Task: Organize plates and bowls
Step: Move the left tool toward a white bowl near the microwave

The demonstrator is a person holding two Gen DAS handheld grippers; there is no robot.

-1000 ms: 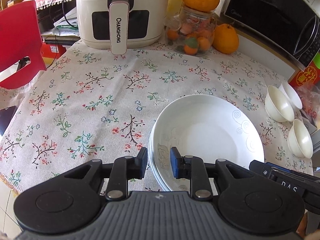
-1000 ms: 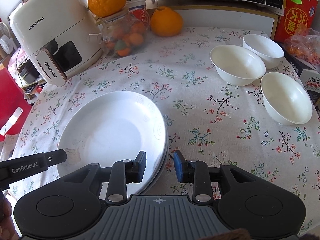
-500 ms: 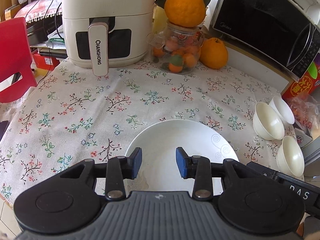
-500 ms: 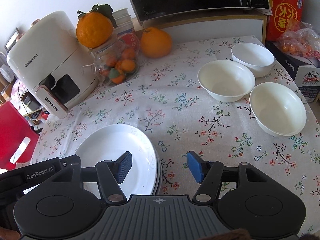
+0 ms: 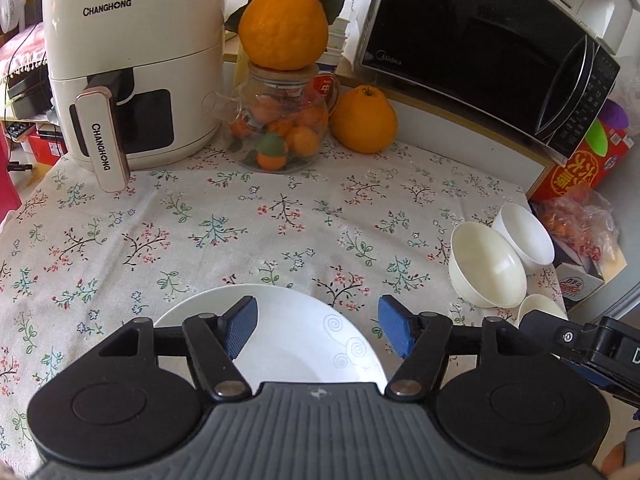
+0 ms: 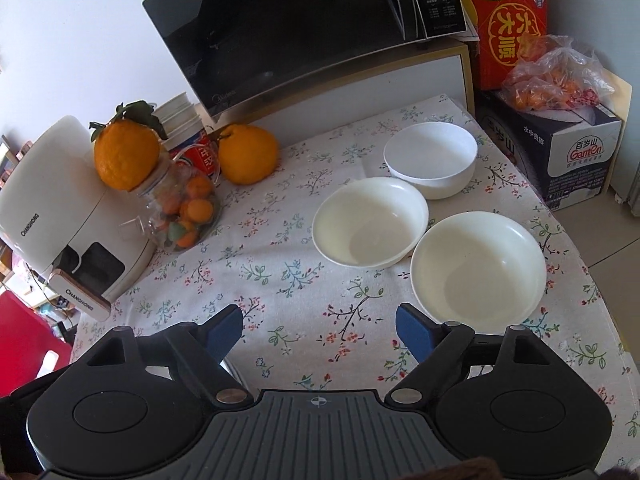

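Nearest in the left wrist view, the left gripper [image 5: 318,330] has its 2 blue-padded fingers spread, with nothing pinched; the jaws have just been opening. Below the gap lies the white plate [image 5: 296,344], flat on the floral tablecloth [image 5: 200,232], its rim bearing faint swirl marks. The plate is touched by neither pad. At the right edge of that view a black part of the other gripper juts in.

In the right wrist view, the right gripper [image 6: 318,332] also stands spread wide and empty, its jaws having just been opening. Only tablecloth shows between its pads.

Just beyond its right finger sits the nearest bowl [image 6: 478,270], white, upright and empty. A 2nd bowl [image 6: 370,222] stands close beside it to the left and a little farther off. A 3rd bowl [image 6: 430,160] sits behind, its rim meeting or nearly meeting the 2nd's. All 3 are clustered toward the table's right side, well apart from the plate.

Farther back on the left, a cream air fryer [image 5: 132,64] stands on the cloth. Beside it a glass jar [image 5: 276,124] holds small oranges, with 1 large orange [image 5: 284,28] on top and another orange [image 5: 364,118] just to its right. At the back, a black microwave [image 5: 480,40] sits on a raised shelf. To the right of the table are a red box [image 6: 508,24] and a bag of fruit [image 6: 552,76] on a dark carton.
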